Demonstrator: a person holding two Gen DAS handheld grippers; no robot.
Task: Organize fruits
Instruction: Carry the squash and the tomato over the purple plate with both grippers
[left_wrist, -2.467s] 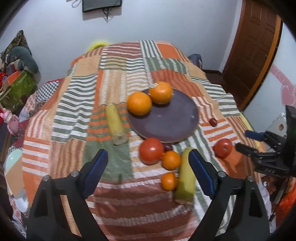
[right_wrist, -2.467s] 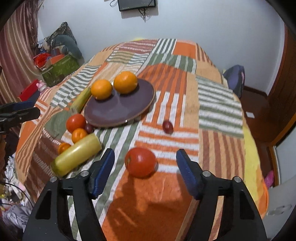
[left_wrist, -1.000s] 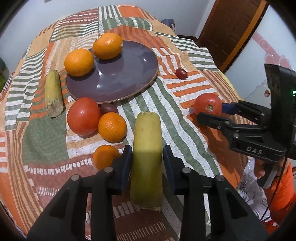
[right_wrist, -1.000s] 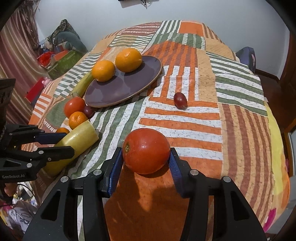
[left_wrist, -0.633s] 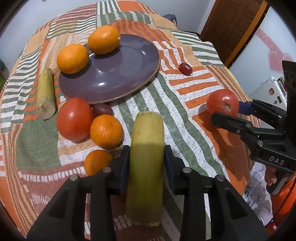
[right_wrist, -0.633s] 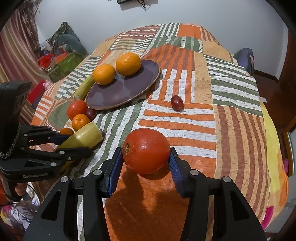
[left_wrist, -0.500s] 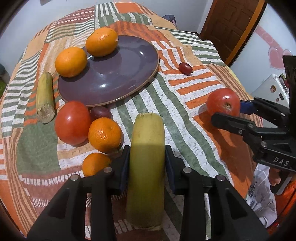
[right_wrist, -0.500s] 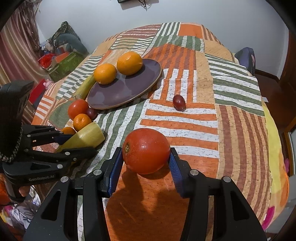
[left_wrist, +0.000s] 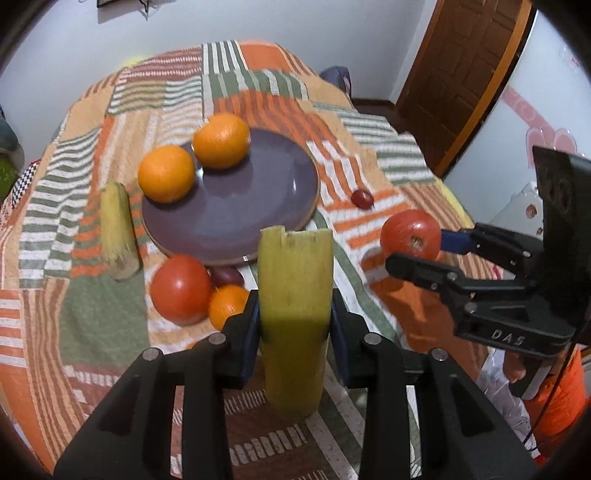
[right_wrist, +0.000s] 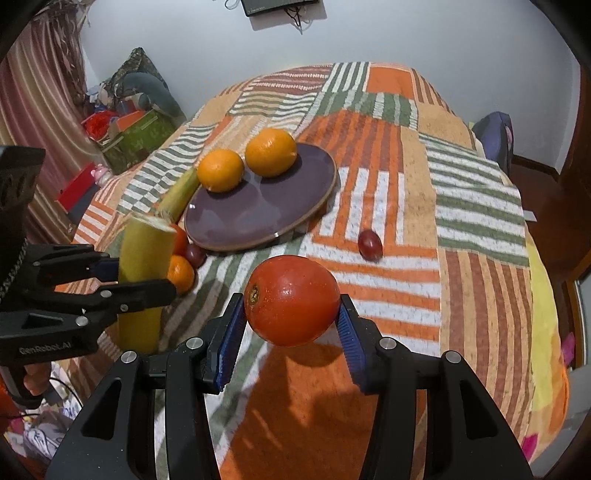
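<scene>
A: Left gripper (left_wrist: 294, 325)?
B: Pinching yellow stalk (left_wrist: 293, 295), clear of blanket (left_wrist: 388, 184), near plate (left_wrist: 229, 218). Body reads "GenRobot.AI".
A: Right gripper (right_wrist: 291, 325)?
B: Clamped on tomato (right_wrist: 291, 299), above blanket. Body reads "DAS".

"das" on the right hand-held gripper (left_wrist: 415, 242); "genrobot.ai" on the left hand-held gripper (right_wrist: 142, 275).

Black tool (left_wrist: 293, 325), blue pads (right_wrist: 232, 334)
</scene>
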